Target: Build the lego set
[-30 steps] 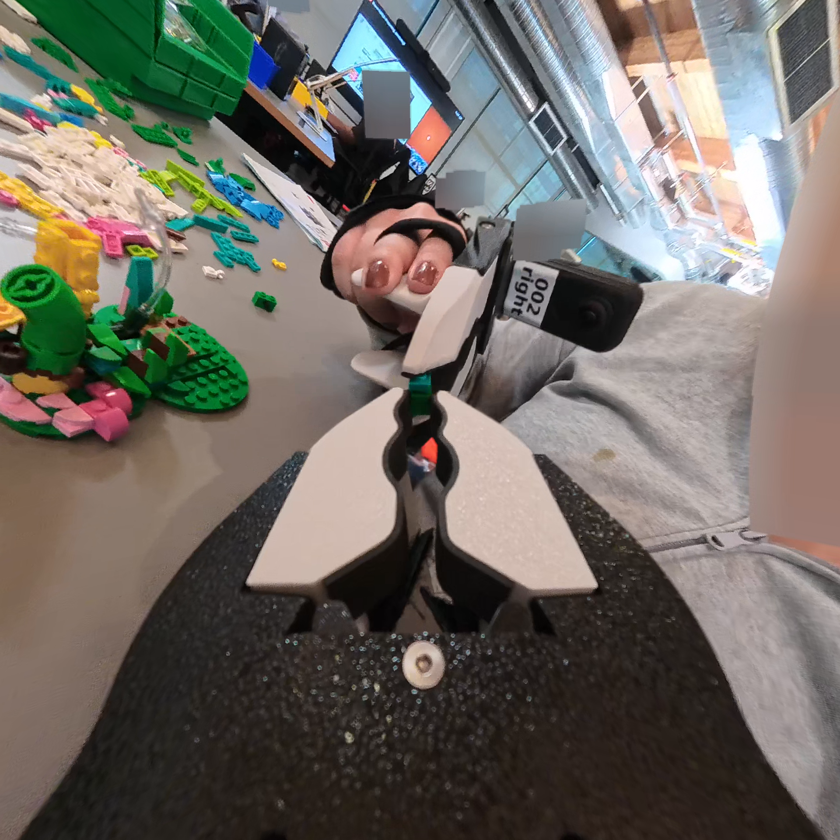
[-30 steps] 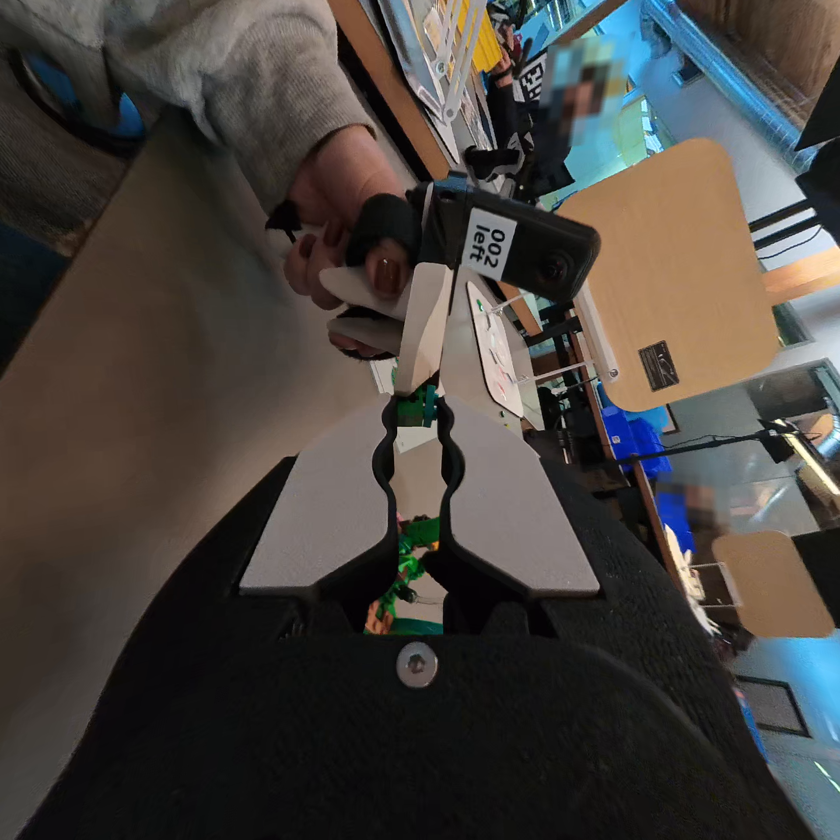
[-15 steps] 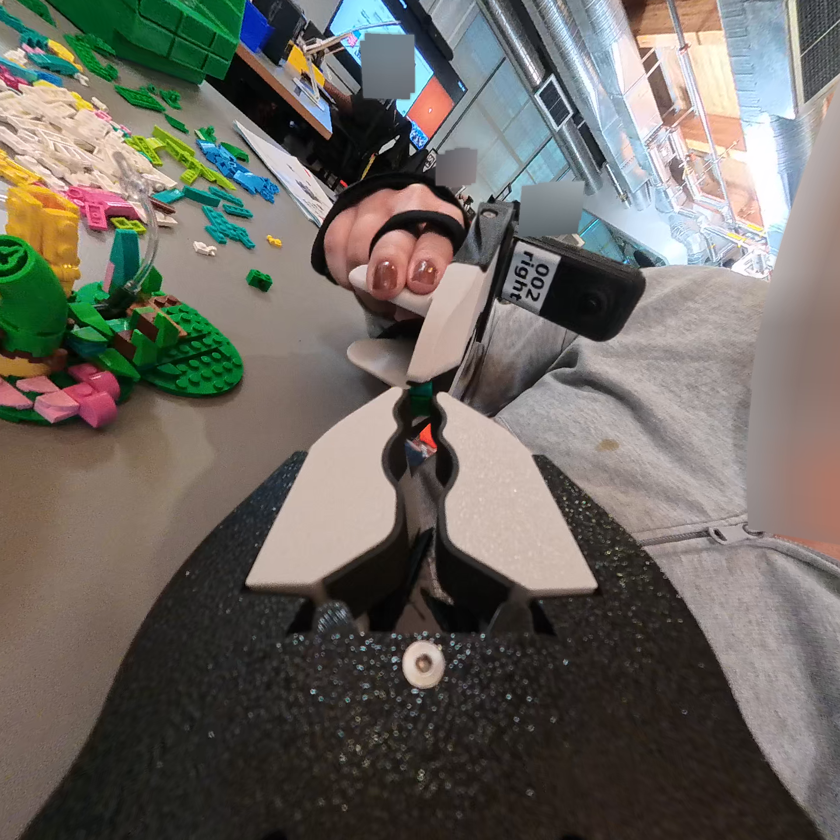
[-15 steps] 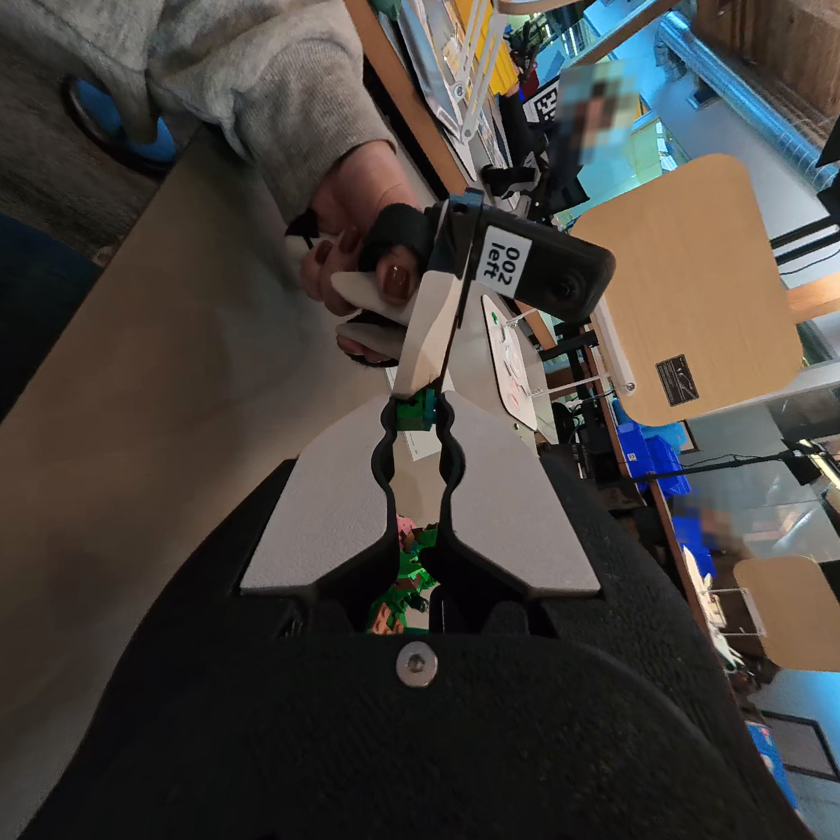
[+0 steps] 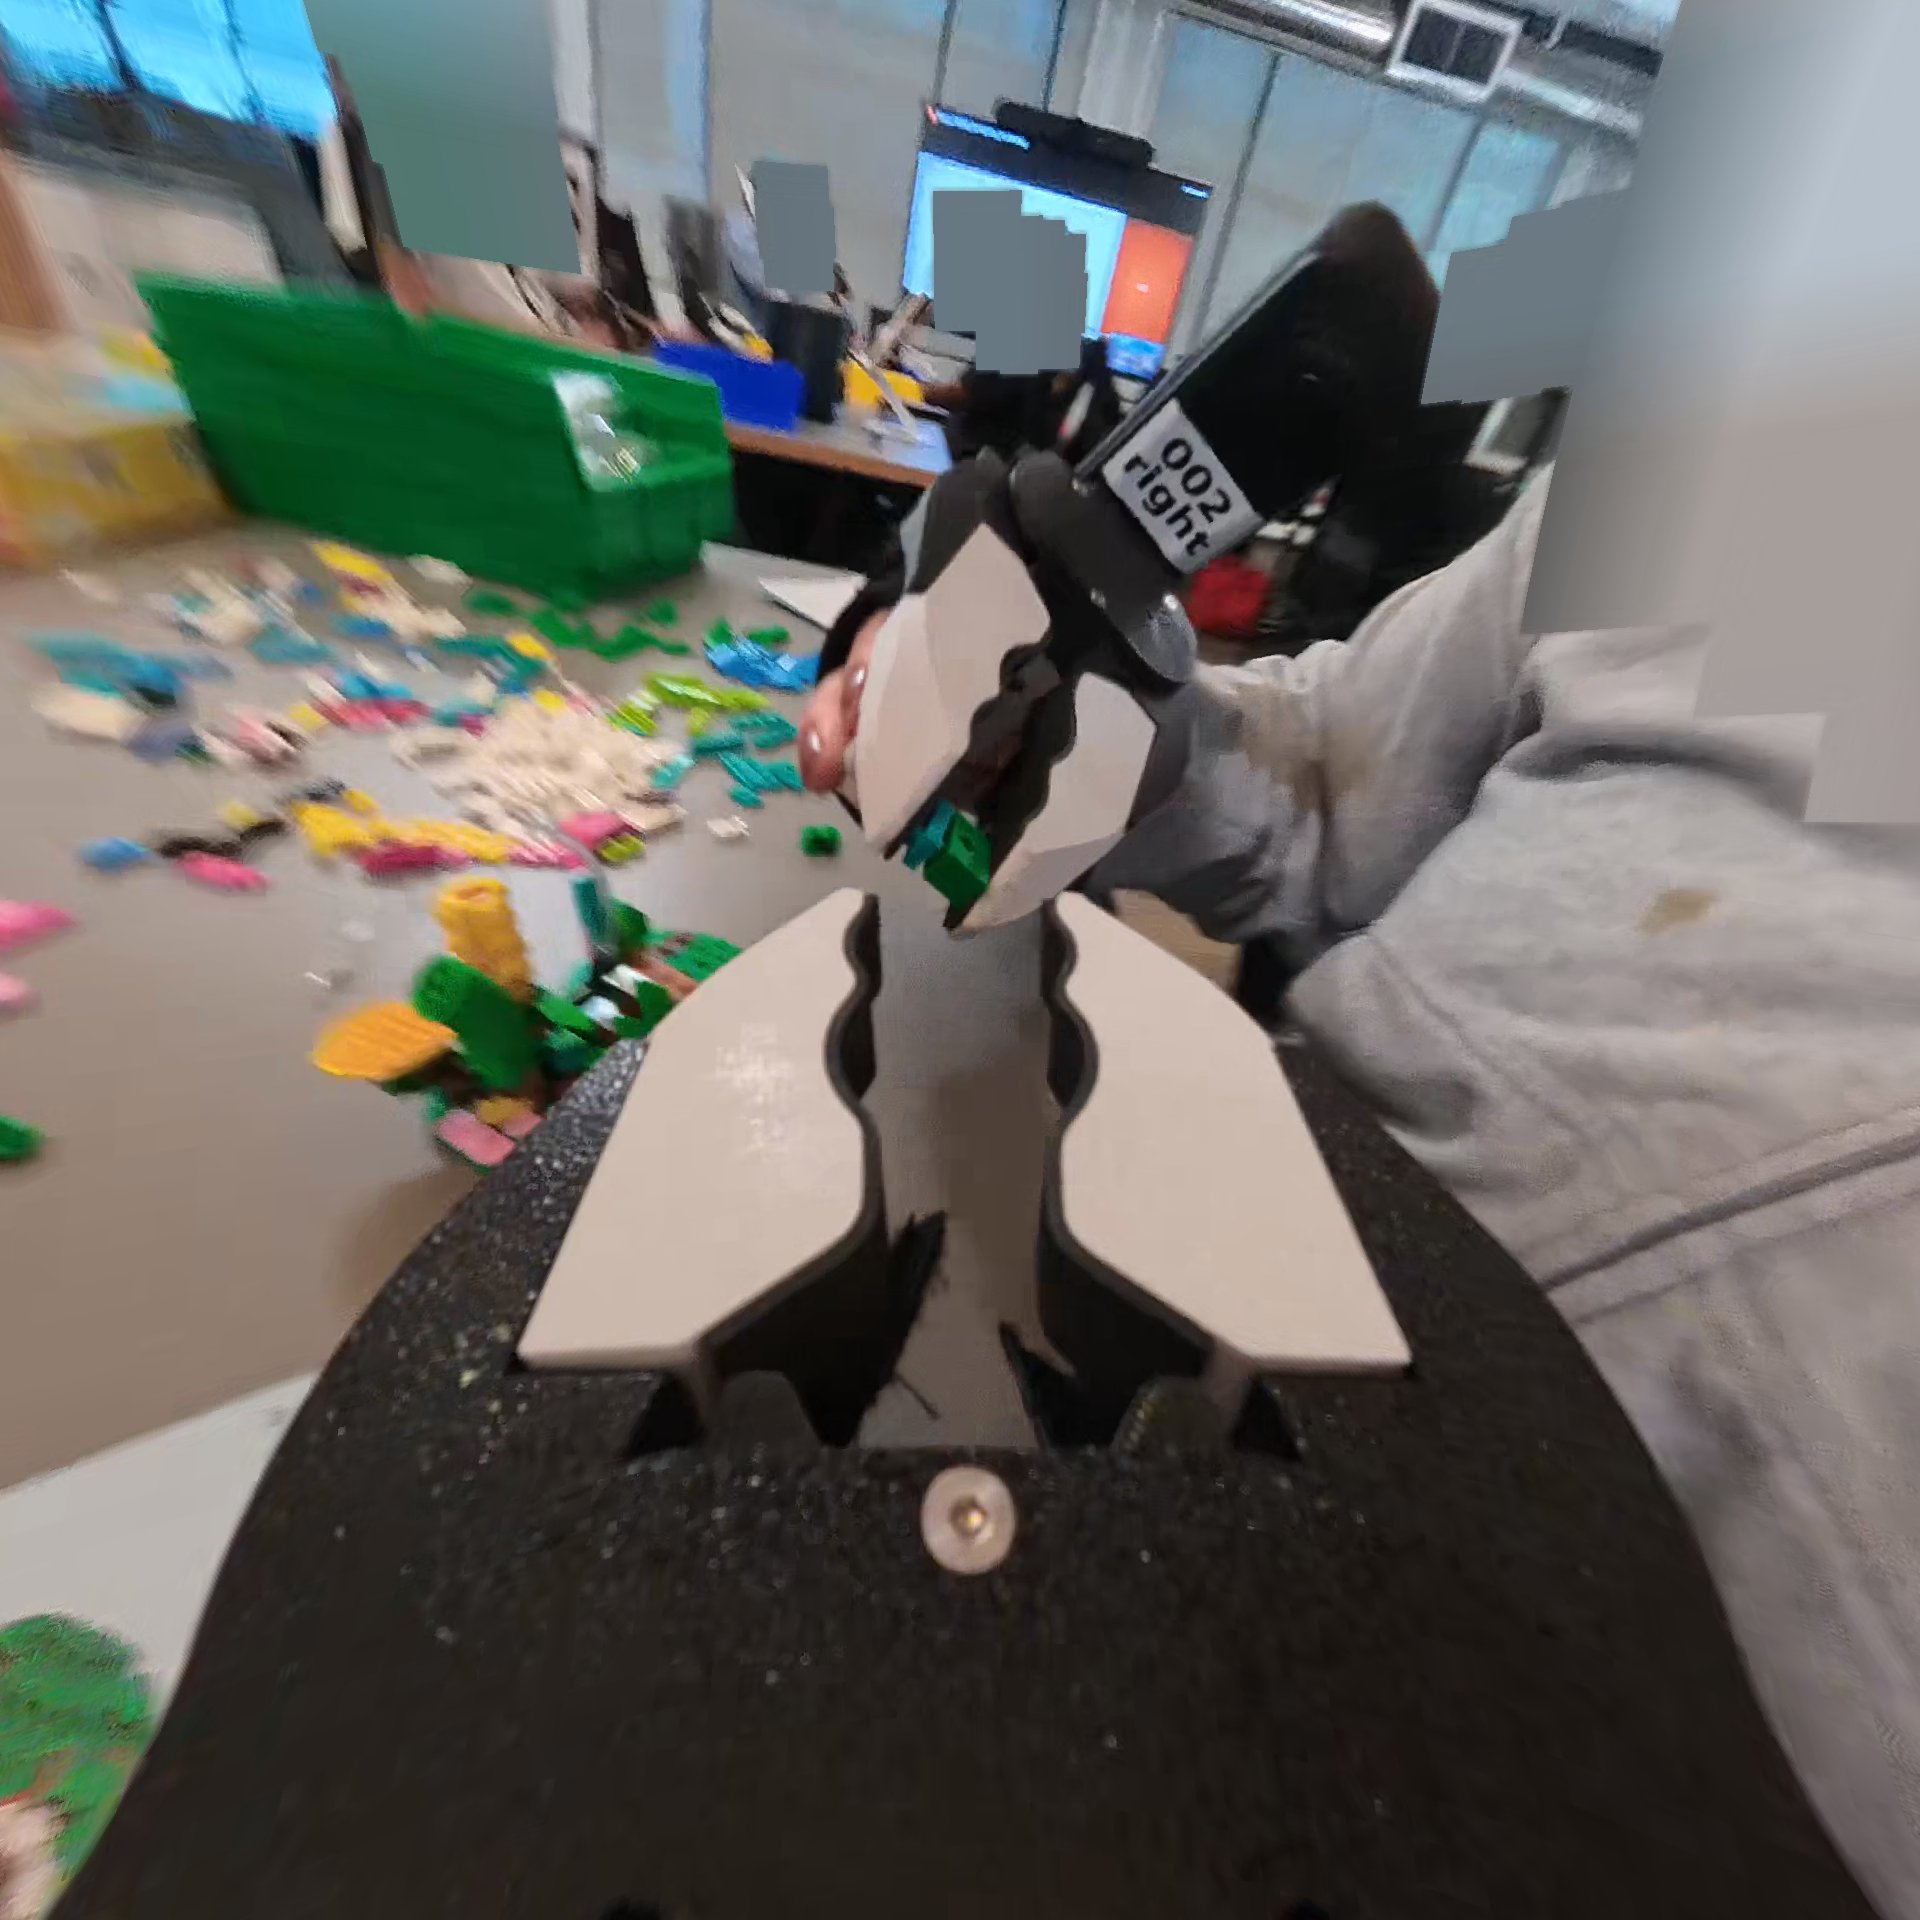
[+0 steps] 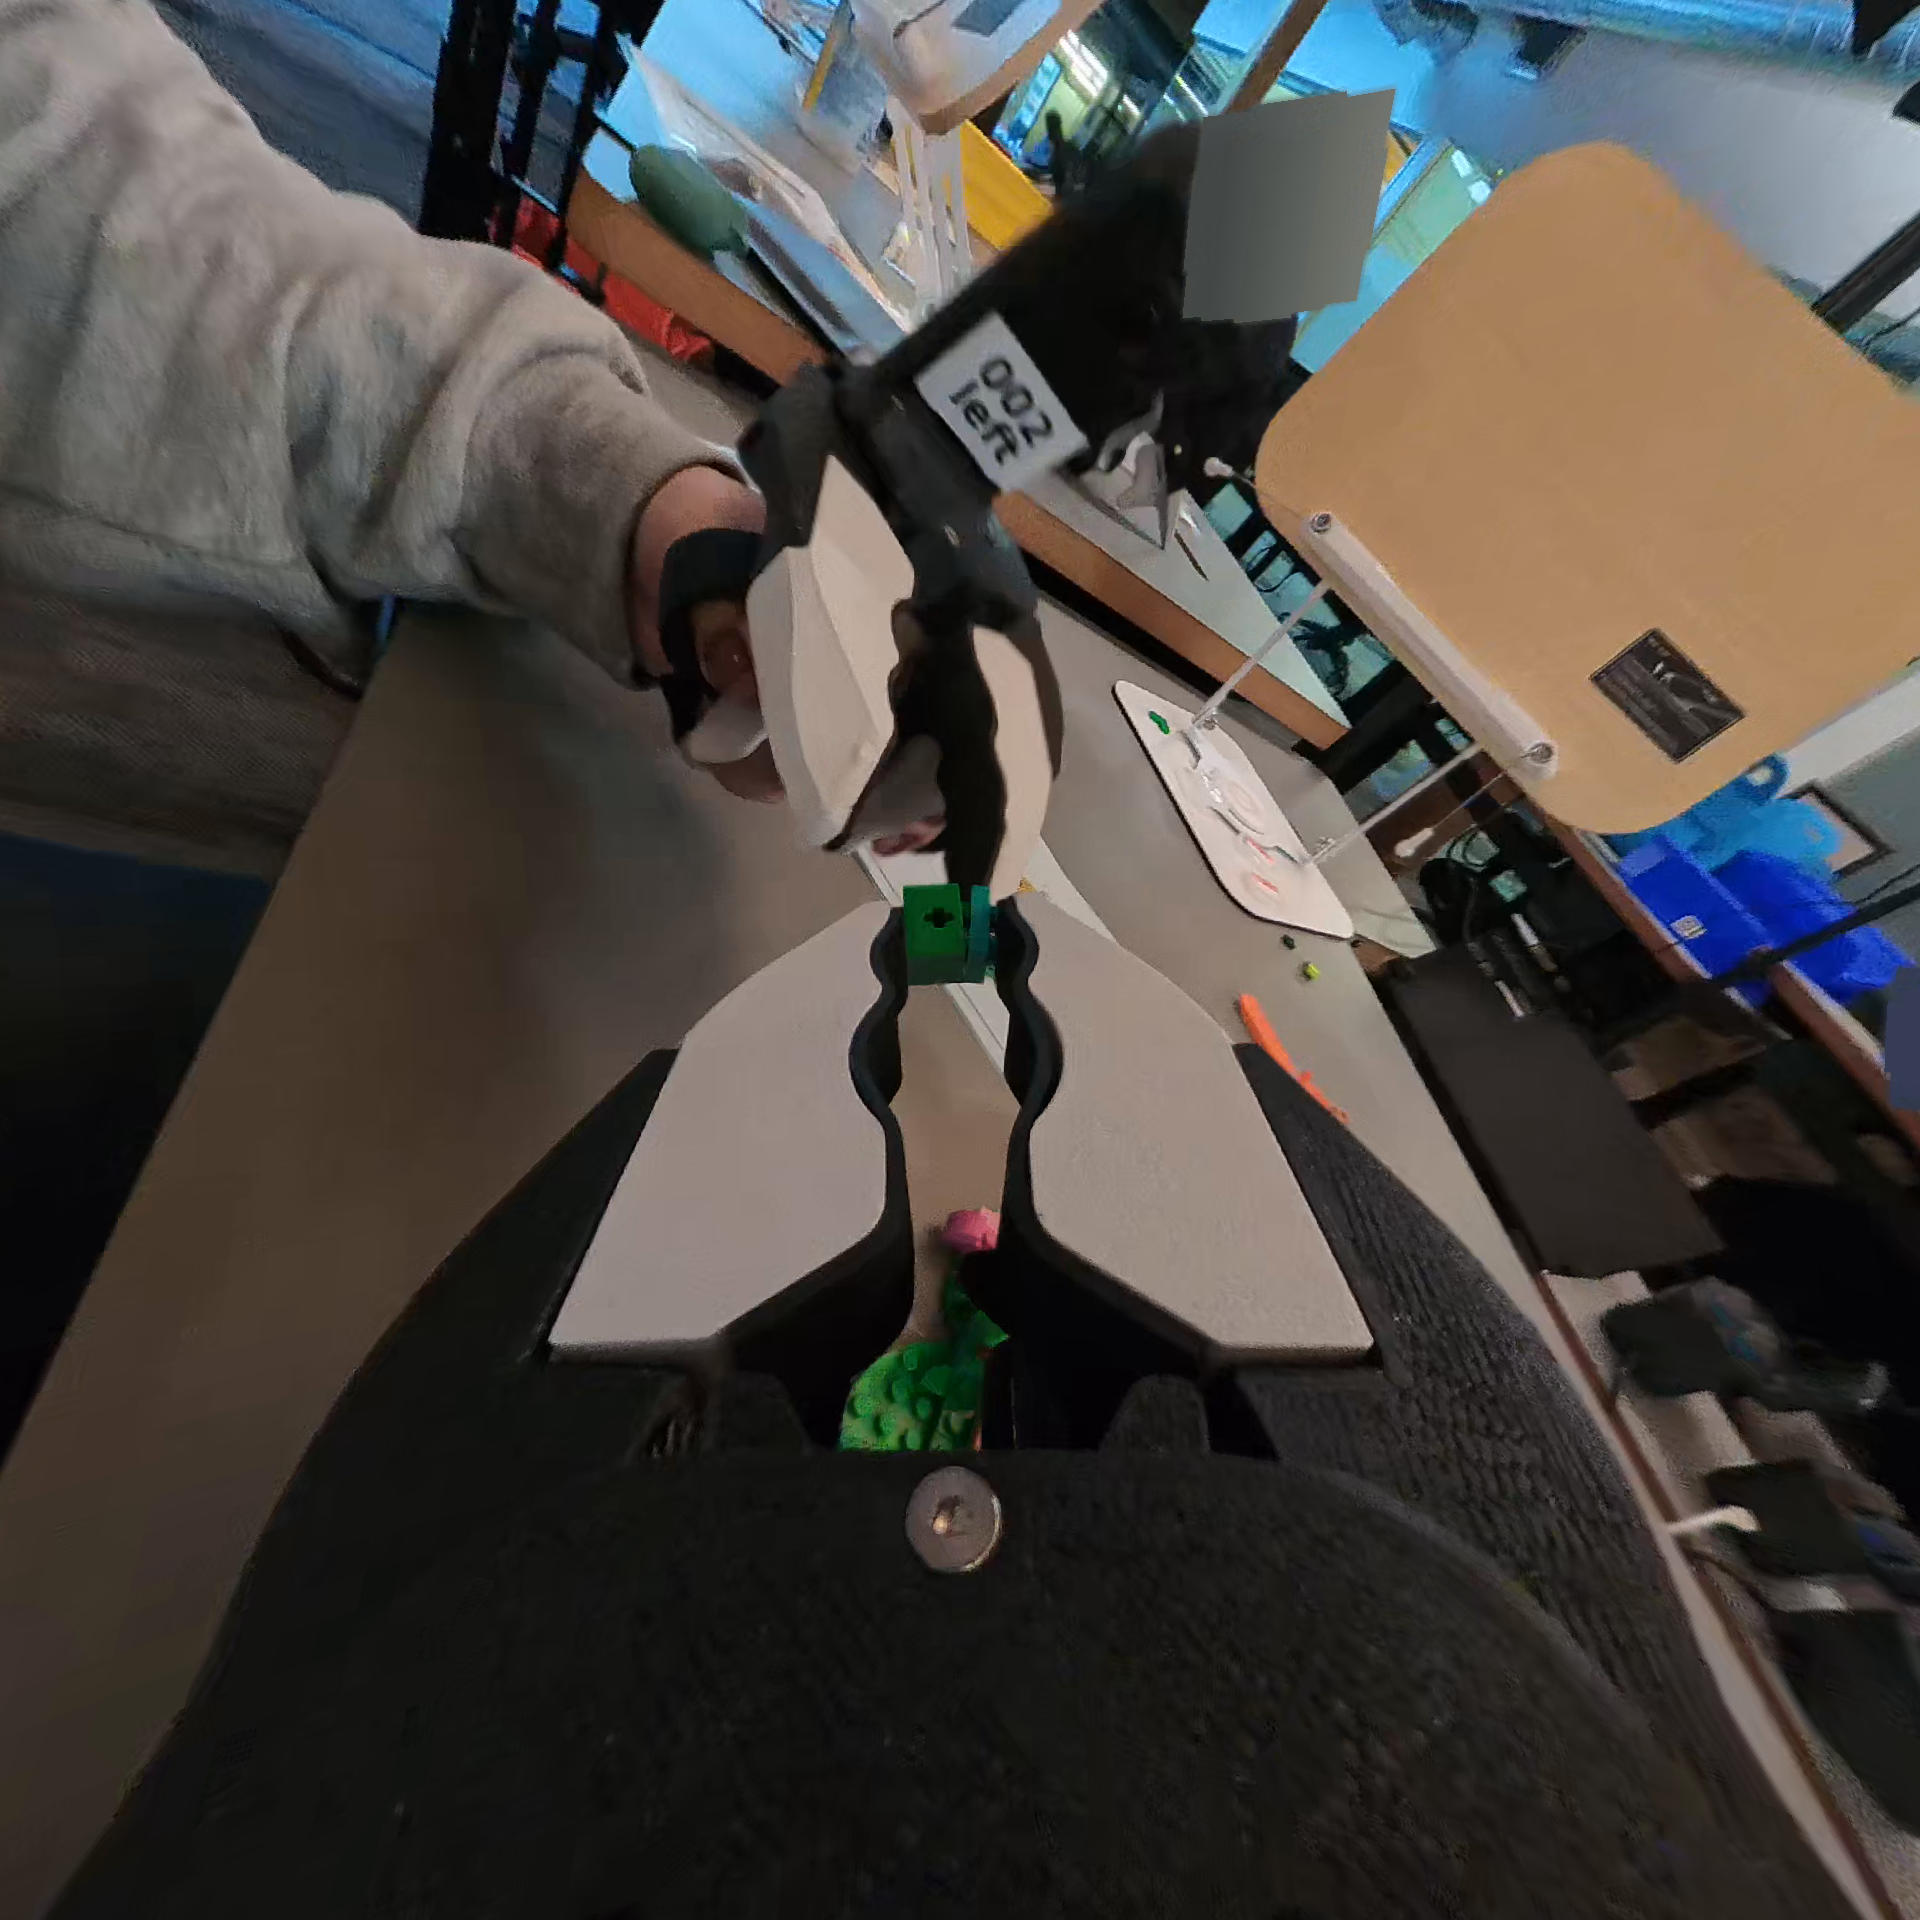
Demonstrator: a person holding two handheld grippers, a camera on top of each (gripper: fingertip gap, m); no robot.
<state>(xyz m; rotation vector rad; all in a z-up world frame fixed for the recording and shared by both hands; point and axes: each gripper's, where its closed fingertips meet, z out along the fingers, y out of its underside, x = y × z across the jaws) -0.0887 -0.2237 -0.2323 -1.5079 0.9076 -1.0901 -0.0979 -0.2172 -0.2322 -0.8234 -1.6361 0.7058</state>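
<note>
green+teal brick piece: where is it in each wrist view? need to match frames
Left wrist view: the green and teal brick piece sits above centre, pinched at the tips of the right gripper, just beyond the open left gripper.
Right wrist view: centre, slightly above the middle, clamped between this view's own fingertips.
Shared landmark: the green-based brick model on the table.

Grey table [image 5: 208, 1195] carries scattered toy bricks [image 5: 540, 748] and green bins [image 5: 436, 436].

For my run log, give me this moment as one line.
left gripper: open, empty | right gripper: shut on green brick with teal piece | table: loose bricks, part-built model
</note>
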